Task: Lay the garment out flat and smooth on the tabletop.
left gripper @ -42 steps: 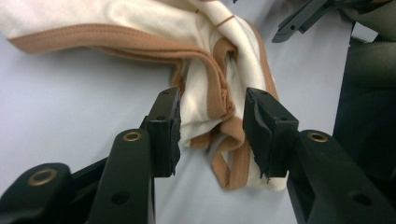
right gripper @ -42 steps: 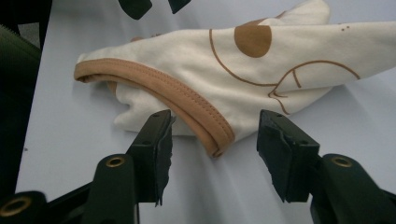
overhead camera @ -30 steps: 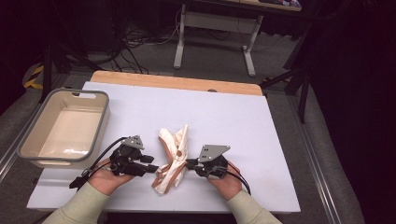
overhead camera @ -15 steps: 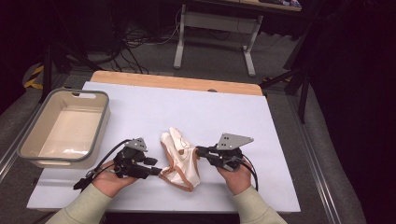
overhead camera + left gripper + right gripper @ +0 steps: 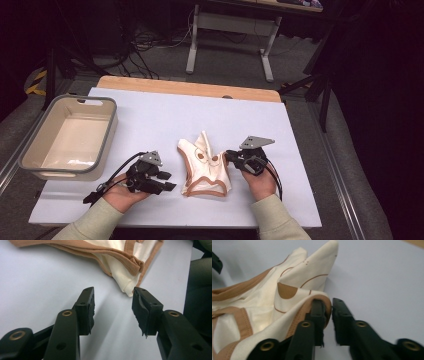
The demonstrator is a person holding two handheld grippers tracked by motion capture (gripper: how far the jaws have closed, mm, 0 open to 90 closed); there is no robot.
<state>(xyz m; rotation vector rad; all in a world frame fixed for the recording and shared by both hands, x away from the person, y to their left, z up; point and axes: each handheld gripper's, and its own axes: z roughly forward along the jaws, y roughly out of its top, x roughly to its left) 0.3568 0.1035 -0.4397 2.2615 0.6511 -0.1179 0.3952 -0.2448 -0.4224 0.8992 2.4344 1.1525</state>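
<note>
The cream garment (image 5: 206, 167) is spread near the desk's (image 5: 300, 150) near edge, between both tools. The right tool (image 5: 329, 312), jaws just opening, is loosened from its brown-trimmed right edge; the left tool (image 5: 113, 307) is held open, empty, beside its corner.

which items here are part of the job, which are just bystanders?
In the job:
- cream garment with tan trim, crumpled on the white mat
- right gripper, trim edge draped over one jaw, jaws just opening
- left gripper, open, just short of the garment's corner

Just lying about:
- beige bin, at the mat's left
- white mat
- grey table legs behind
</note>
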